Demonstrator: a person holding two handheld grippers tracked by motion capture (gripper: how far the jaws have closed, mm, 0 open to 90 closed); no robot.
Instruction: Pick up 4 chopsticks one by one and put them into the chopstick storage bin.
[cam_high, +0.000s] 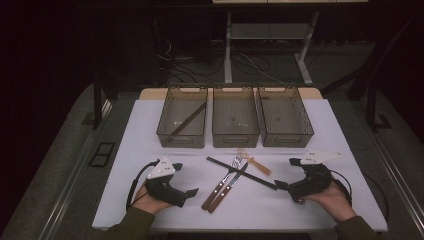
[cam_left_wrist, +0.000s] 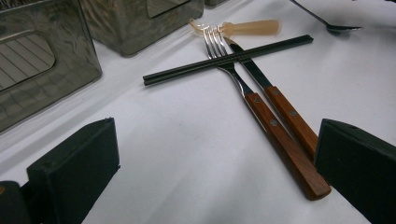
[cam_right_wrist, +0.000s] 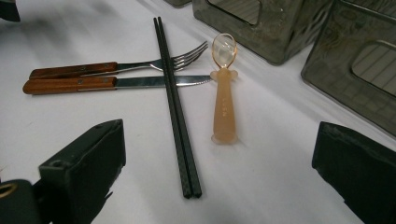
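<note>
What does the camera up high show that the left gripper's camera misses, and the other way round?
The high view takes in the left gripper and right gripper, three bins in a row, and a brown stick inside the leftmost. The left gripper view adds close detail: its own jaws wide apart, and rivets in the wooden handles. Both show the fork and knife side by side, black chopsticks across them, and a pale spoon.

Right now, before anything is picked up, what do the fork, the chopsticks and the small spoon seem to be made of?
Fork: shiny steel-like tines and neck; the brown handle looks like wood, with grain and two rivets.
Chopsticks: matte black, square-edged, probably plastic or lacquered wood; I cannot tell which.
Small spoon: translucent peach, likely soft plastic or silicone, since light passes through its bowl.
</note>
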